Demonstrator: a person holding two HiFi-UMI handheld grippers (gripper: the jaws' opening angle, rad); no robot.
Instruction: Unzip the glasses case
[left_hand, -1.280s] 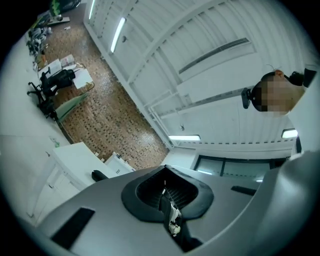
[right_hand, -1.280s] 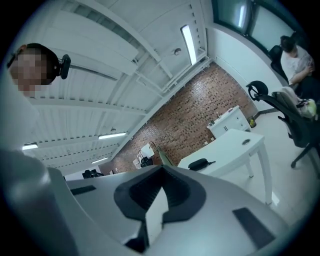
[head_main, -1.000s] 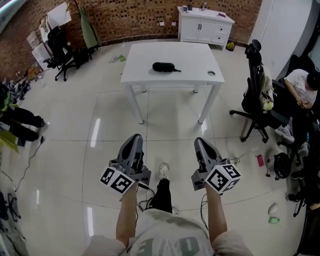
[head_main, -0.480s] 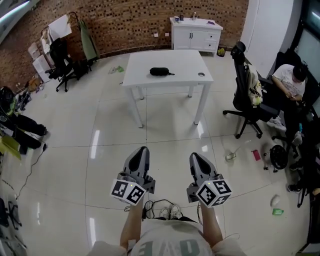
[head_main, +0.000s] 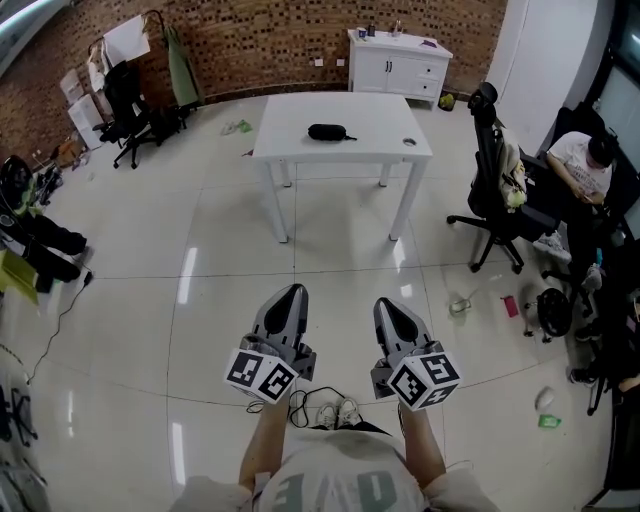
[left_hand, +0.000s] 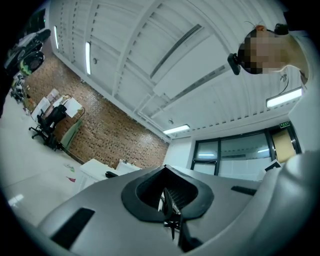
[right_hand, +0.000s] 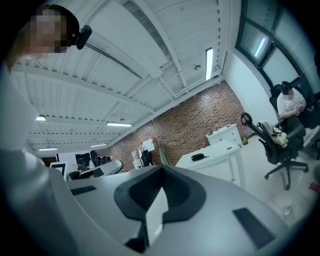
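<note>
Drawn closer together than a second ago, the left gripper (head_main: 289, 298) and right gripper (head_main: 389, 310) ride with jaws pressed together on nothing, the person's shoes (head_main: 335, 413) now side by side below them. Well apart at twelve o'clock, the black glasses case (head_main: 328, 132) lies on the white table (head_main: 385, 120), its zip too small to read as done up or undone. It looks a light, semi-stiff shell, likely to skid on the smooth top. Steadying its body while pinching the small pull, seemingly at its three o'clock end, appears the soundest hold.
</note>
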